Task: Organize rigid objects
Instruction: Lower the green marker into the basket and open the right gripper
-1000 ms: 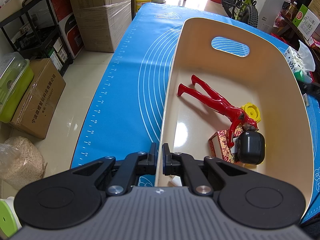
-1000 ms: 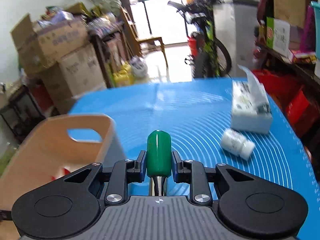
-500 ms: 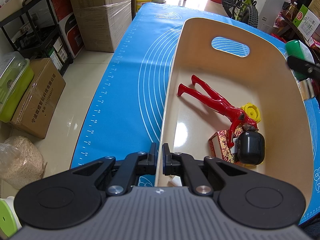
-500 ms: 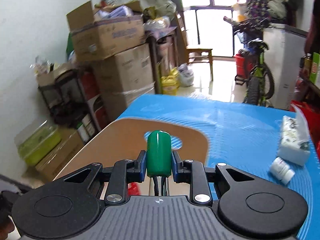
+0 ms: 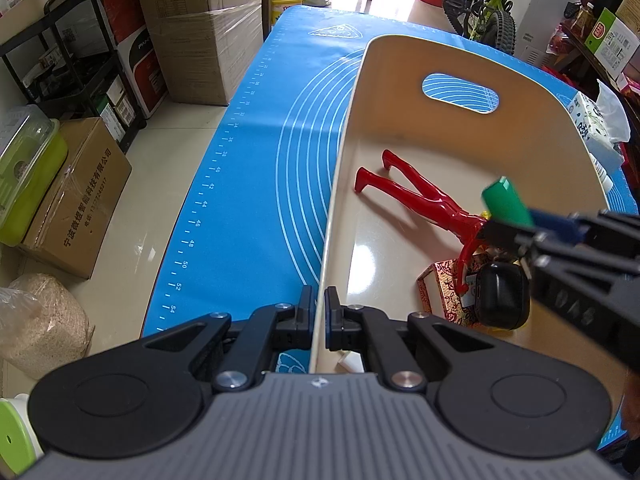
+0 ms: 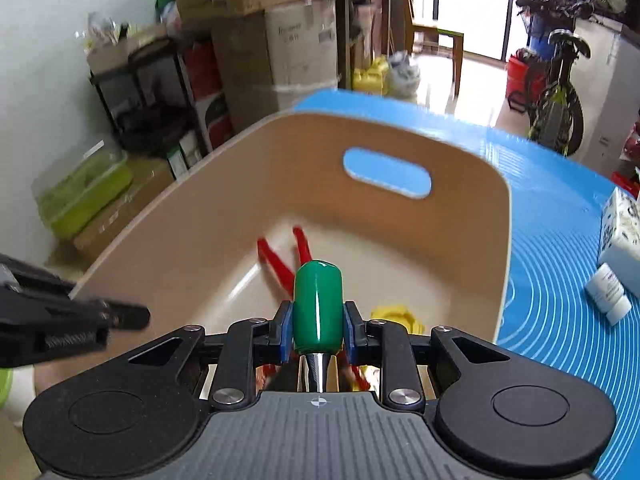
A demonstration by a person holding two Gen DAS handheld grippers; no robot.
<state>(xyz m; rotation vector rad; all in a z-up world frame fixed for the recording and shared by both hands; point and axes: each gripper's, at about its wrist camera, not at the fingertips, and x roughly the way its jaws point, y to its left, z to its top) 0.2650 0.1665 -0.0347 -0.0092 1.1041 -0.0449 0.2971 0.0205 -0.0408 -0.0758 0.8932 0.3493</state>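
Note:
A beige bin (image 5: pixel 460 60) with a handle slot stands on the blue mat (image 5: pixel 272 160). My left gripper (image 5: pixel 319 312) is shut on the bin's near wall. Inside lie a red figure (image 5: pixel 416 196), a yellow piece, a patterned box (image 5: pixel 442 292) and a black case (image 5: pixel 502 296). My right gripper (image 6: pixel 318 324) is shut on a green-handled tool (image 6: pixel 318 304) with a metal shaft and holds it over the bin's inside (image 6: pixel 304 168). It also shows in the left wrist view (image 5: pixel 508 200), above the red figure.
A tissue pack (image 6: pixel 622 228) and a white bottle (image 6: pixel 608 292) lie on the mat right of the bin. Cardboard boxes (image 5: pixel 200 20), a black shelf rack (image 5: pixel 80 60) and a green container (image 5: pixel 24 172) stand on the floor to the left. A bicycle (image 5: pixel 480 4) stands behind the table.
My right gripper has carried the green-handled tool leftward from over the mat to over the bin's inside. My left gripper and the bin have not moved.

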